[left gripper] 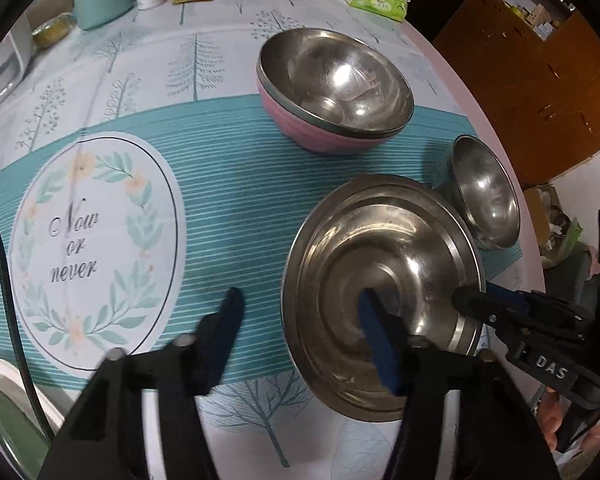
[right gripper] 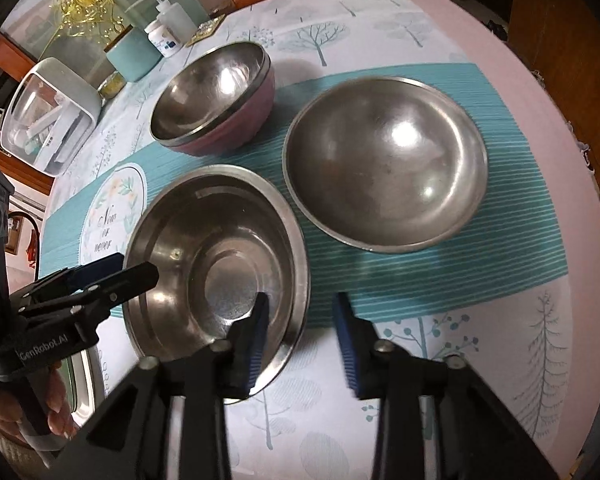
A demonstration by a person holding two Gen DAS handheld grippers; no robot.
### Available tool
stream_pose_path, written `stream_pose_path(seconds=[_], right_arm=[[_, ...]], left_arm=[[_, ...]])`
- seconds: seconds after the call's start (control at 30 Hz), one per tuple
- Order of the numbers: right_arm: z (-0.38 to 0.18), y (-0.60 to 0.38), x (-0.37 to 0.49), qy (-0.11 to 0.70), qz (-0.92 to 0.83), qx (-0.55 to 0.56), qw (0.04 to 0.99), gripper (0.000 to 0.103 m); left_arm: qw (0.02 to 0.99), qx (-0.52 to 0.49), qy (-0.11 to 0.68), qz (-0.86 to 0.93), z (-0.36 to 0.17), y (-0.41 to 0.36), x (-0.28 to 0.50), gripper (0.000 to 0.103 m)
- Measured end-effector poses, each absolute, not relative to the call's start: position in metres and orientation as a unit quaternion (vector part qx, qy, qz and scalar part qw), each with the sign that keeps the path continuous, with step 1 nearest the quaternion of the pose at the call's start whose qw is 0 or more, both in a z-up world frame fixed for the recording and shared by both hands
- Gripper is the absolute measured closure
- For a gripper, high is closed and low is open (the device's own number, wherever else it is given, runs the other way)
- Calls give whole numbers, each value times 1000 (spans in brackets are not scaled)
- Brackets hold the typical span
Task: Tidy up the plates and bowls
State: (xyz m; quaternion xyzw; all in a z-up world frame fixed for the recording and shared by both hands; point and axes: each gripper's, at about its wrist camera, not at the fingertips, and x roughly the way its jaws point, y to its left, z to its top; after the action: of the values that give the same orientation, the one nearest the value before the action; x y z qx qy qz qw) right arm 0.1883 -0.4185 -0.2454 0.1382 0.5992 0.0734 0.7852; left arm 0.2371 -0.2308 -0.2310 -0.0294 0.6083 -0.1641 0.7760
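While nested, pink bowl [left gripper: 320, 136] apparently holds steel bowl [left gripper: 336, 80].

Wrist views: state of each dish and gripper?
Plate: upright, empty.
Steel bowl: upright, empty, standing apart.
Pink bowl: upright, empty, looks like a nested pair.
Left gripper: open, straddling the plate's rim, pads not pressing.
Right gripper: open, straddling the opposite rim.
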Motion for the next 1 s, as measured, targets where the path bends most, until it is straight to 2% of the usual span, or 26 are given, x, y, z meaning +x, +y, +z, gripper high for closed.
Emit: stream_pose_path(seconds=[0.03,0.1,0.23,0.57,1.0], right_arm=[[-248,-418,190,603,76,139,782,85],[-250,-418,191,605,82,146,778,90],[-250,-416,192,604,80,141,780,91],[-241,-410,186,603,76,136,782,91],[-187,-387,162,561,104,120,812,91]], left_arm=[[772,-27,613,-168,-233,-232,239,69],[765,-21,619,-174,-238,-236,238,80],[767,-10,619,-168,-240,-237,239,91],[765,-26,618,-179,-227,-224,226,92],[802,-54,565,-186,-163,-188,186,92]])
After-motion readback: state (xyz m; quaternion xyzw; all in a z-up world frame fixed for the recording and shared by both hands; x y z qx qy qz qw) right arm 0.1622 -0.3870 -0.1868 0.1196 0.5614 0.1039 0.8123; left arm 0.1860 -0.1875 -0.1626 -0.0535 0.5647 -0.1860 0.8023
